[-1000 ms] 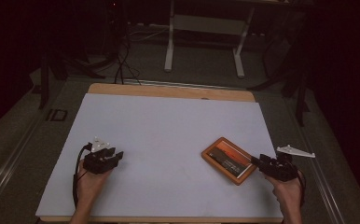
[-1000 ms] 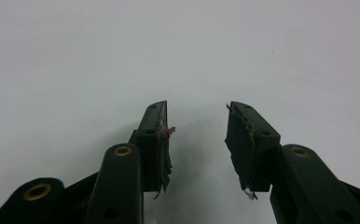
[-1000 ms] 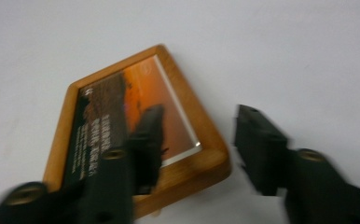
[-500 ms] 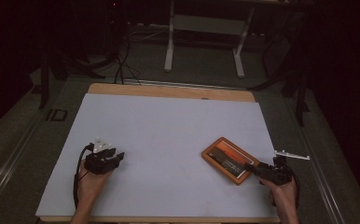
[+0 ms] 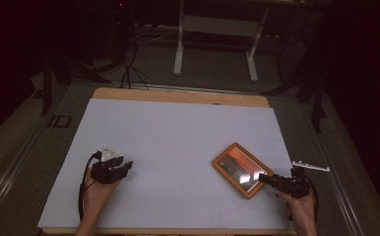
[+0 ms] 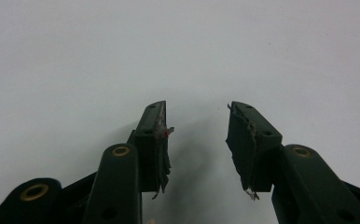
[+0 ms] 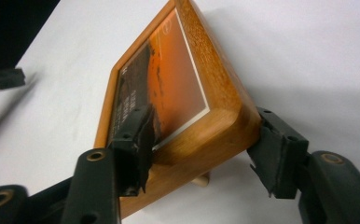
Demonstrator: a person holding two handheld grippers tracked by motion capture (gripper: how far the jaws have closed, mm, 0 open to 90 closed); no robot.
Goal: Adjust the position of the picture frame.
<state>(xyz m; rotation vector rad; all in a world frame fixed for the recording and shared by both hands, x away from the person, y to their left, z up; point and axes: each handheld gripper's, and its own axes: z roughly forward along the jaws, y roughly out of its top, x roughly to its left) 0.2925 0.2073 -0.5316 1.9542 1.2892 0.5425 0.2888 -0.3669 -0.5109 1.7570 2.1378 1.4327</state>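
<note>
With our right gripper [image 7: 201, 154] clamped across the near corner of the frame [image 5: 241, 169] at the table's [image 5: 178, 132] right side, we should lift slowly and keep the corner seated, while our left gripper [image 6: 197, 140] rests apart and empty.

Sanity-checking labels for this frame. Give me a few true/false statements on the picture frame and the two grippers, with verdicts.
1. The wooden picture frame lies near the right side of the table. True.
2. The left gripper holds the picture frame. False: its jaws stand apart over bare table with nothing between them.
3. The right gripper has a corner of the picture frame between its jaws. True: one jaw lies over the glass, the other at the outer wooden edge.
4. The picture behind the glass is mostly blue. False: it is orange.
5. The two grippers touch each other. False: they sit at opposite sides of the table.
</note>
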